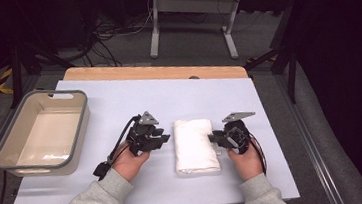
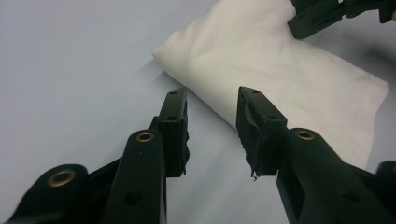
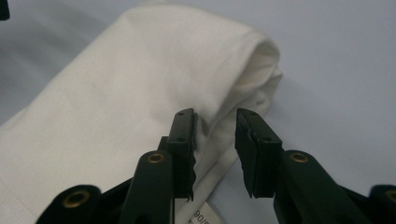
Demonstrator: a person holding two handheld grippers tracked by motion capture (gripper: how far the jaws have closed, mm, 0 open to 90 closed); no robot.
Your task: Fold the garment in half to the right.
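We take this for a lab or recording room, not a home. The desk (image 1: 118, 95) wears a plain pale sheet over its wooden top and stands on grey carpet. Loose cables (image 1: 112, 36) trail across the floor behind it, black stand legs (image 1: 20, 67) flank it, and another metal-framed bench (image 1: 192, 5) waits in the dark beyond.

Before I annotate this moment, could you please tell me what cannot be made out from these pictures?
- Printed tag on the folded white cloth: right gripper view, cut off by the bottom edge, text unreadable.
- The cloth's underside: hidden by the cloth itself, all views.
- Near inner wall of the grey-rimmed beige plastic tub: high view, hidden by its own rim.
- Whether the right gripper touches the cloth's edge: jaws apart, contact unclear.
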